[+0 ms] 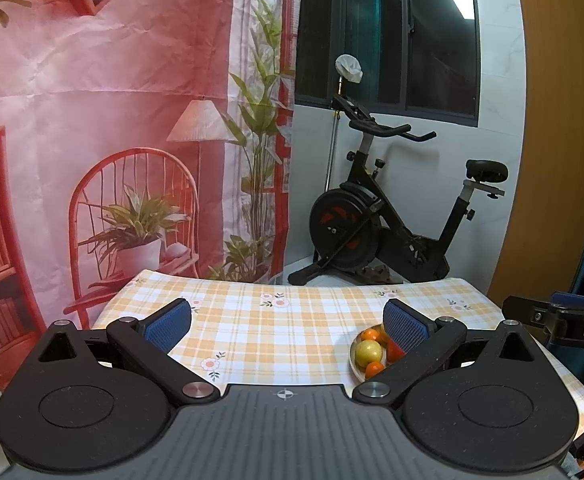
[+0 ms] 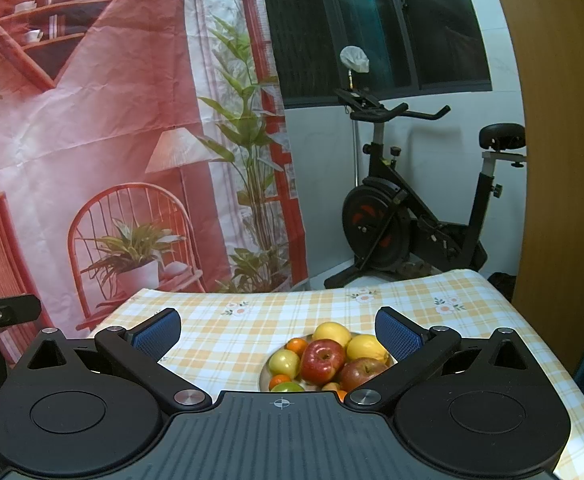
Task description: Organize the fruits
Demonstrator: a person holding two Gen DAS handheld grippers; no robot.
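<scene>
Right hand-held gripper (image 2: 278, 330) gapes wide, empty; ahead, red apple (image 2: 323, 360) looks firm, smooth: grip its sides.

Fruits (image 2: 324, 360) heaped on plate (image 2: 266, 376)

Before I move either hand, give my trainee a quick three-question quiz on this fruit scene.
1. True or false: the left gripper holds a fruit between its jaws.
2. Multiple choice: where are the fruits? A) scattered over the tablecloth B) piled on the plate C) on the floor
3. Fill in: in the right wrist view, the fruit at the middle of the pile is a red ____.

Key:
1. False: its jaws stand wide open with nothing between them, and so do those of the right gripper.
2. B
3. apple
</scene>
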